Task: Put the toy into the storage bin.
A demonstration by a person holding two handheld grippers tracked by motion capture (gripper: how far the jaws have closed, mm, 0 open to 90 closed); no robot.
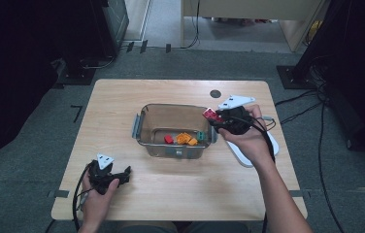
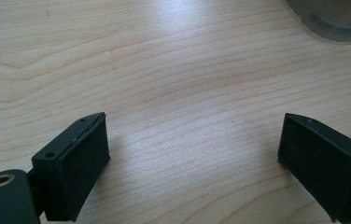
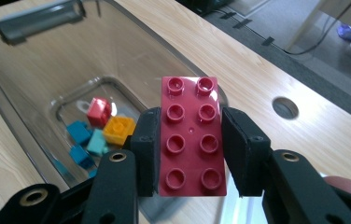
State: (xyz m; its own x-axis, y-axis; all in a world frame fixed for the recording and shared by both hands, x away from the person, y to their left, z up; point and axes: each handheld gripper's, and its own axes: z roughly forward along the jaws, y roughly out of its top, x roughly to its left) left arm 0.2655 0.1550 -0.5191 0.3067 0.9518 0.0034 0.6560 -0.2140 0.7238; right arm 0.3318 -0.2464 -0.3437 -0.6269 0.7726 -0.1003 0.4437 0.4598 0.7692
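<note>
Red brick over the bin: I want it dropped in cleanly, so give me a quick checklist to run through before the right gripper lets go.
1. Grip: the right gripper has both pads pressed on the long sides of the red brick: ok.
2. Brick level, studs up: ok.
3. Position: the high view puts the brick at the right rim of the clear bin; whether it is fully past the rim: cannot tell.
4. Landing room: the small bricks lie toward the bin's right half, bare floor beside them: ok.
5. Left gripper open, resting on the table, apart from the bin: ok.
</note>
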